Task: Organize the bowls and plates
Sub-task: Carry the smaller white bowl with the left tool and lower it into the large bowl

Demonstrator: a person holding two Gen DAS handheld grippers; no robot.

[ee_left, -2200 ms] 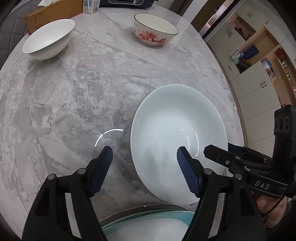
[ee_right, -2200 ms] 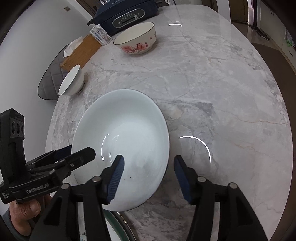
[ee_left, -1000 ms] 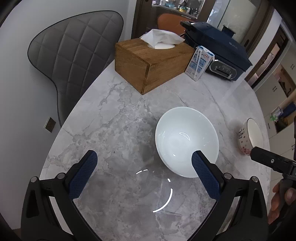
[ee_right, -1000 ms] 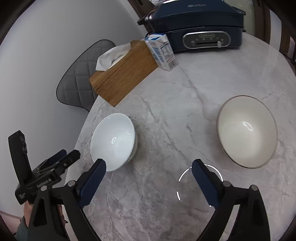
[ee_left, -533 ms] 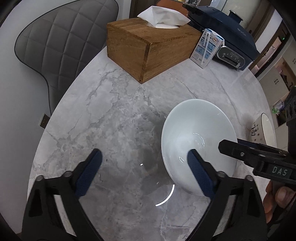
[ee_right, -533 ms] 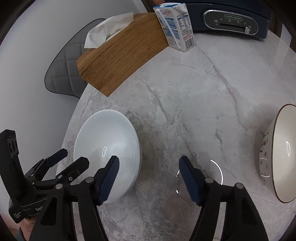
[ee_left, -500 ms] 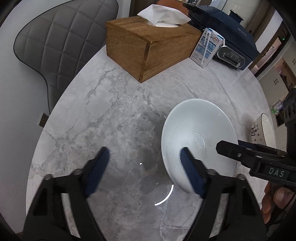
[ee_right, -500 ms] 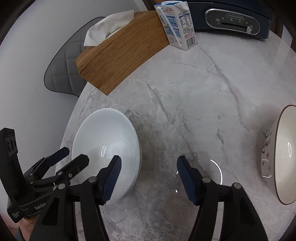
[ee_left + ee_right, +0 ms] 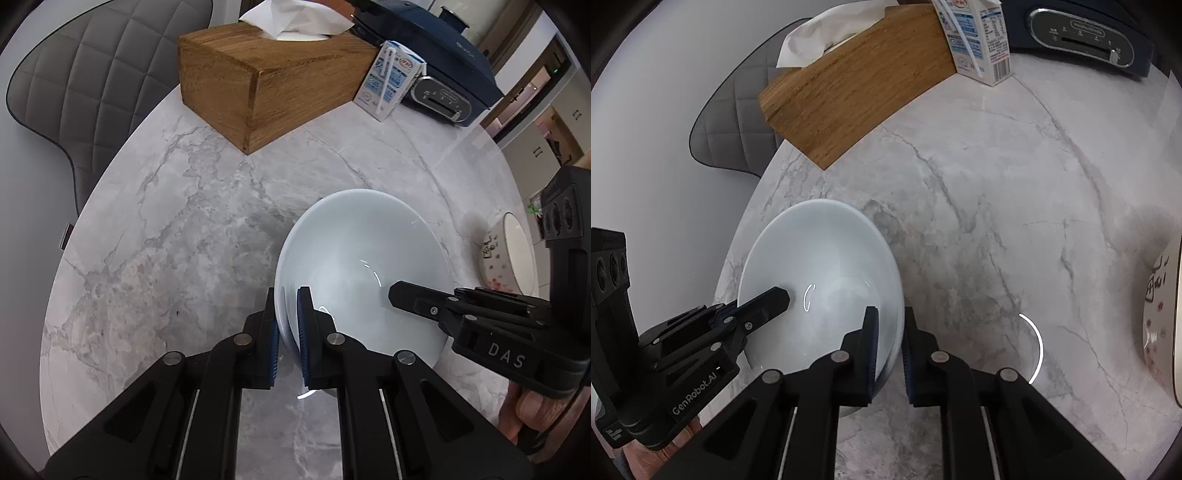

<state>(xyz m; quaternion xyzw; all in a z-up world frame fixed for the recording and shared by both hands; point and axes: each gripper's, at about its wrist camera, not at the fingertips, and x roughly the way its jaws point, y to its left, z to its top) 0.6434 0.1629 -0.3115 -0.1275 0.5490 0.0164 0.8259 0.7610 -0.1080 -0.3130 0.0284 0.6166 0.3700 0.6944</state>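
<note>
Both grippers, left point(image 9: 289, 332) and right point(image 9: 888, 345), clamping opposite rims of white bowl point(image 9: 364, 258), steadying for two-handed lift off marble table point(image 9: 166, 240).

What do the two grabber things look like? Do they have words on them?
Both are black plastic with two long fingers, silver round screws and dark blue ribbed pads. The left gripper has "GenRobot.AI" in white letters on its side, seen from the right wrist camera. The right gripper has "DAS" on its side. Each has a black block with round lenses. No cables or sleeves show, only a bit of each hand.
</note>
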